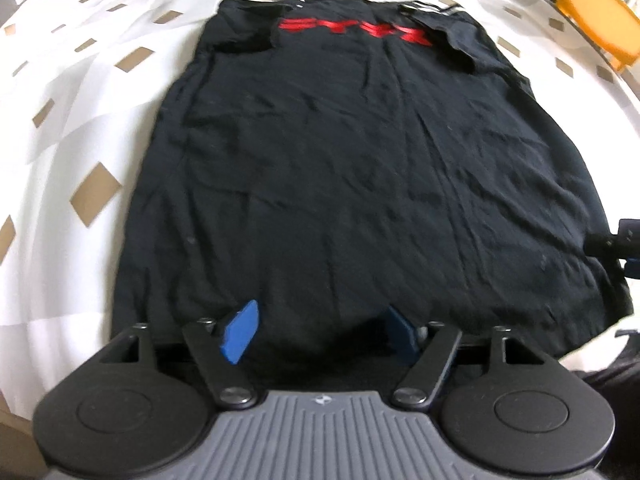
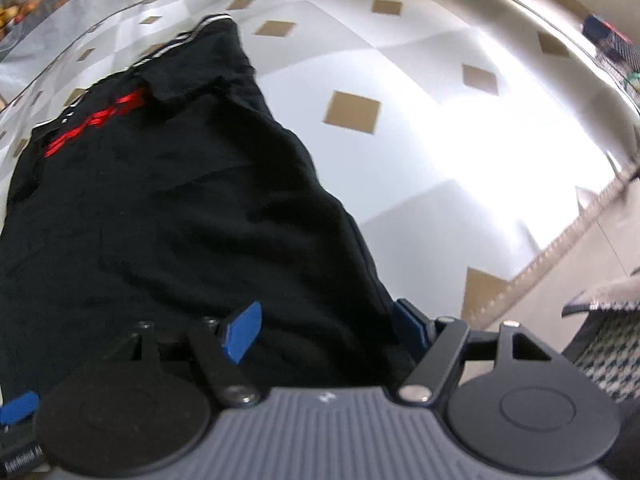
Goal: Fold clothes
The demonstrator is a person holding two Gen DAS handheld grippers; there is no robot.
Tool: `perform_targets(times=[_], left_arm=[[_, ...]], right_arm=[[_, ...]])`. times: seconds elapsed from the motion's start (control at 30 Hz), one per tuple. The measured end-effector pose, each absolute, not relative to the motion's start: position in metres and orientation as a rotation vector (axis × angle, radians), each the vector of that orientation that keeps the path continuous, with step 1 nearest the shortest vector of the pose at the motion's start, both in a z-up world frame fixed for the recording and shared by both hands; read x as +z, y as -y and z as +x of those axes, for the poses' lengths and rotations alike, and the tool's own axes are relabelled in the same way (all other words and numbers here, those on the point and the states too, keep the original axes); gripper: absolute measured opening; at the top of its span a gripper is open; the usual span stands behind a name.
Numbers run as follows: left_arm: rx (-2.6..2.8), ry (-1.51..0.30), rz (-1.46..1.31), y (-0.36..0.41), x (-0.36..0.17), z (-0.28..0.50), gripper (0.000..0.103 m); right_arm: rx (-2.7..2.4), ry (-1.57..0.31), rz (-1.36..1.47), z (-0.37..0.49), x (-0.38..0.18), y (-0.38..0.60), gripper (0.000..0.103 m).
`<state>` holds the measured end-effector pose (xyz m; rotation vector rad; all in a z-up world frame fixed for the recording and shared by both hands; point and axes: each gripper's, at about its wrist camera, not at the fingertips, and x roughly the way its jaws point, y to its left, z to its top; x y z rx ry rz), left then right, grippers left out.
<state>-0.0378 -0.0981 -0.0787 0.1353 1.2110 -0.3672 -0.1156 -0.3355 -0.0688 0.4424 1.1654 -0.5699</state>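
Observation:
A black T-shirt (image 1: 340,160) with red lettering (image 1: 352,32) lies flat on the table, both sleeves folded in over the chest, hem nearest me. My left gripper (image 1: 322,332) points down over the middle of the hem, open, its blue pads wide apart with cloth lying between them. My right gripper (image 2: 326,332) hangs over the shirt's (image 2: 180,220) near right corner, also open, the shirt's side edge running between its pads. The right gripper shows at the right edge of the left wrist view (image 1: 624,248). A blue pad (image 2: 18,406) of the left gripper shows at bottom left.
The table wears a white cloth with tan diamonds (image 2: 420,80). Its trimmed right edge (image 2: 560,248) runs close to my right gripper, with a patterned seat (image 2: 612,352) beyond it. An orange chair (image 1: 600,24) stands past the far right corner.

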Motion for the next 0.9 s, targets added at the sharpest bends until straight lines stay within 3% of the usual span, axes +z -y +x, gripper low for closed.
perform_targets(times=[0.77,0.9], left_arm=[[-0.462,-1.228,0.134,0.116,-0.076,-0.070,0.083],[-0.501,-1.252,0.050,0.110,-0.072,-0.071,0.083]], right_arm=[[-0.739,-1.192,0.366,-0.128,-0.078,0.341,0.069],[-0.684,-1.097,0.394,-0.131,-0.061,0.336,0.066]])
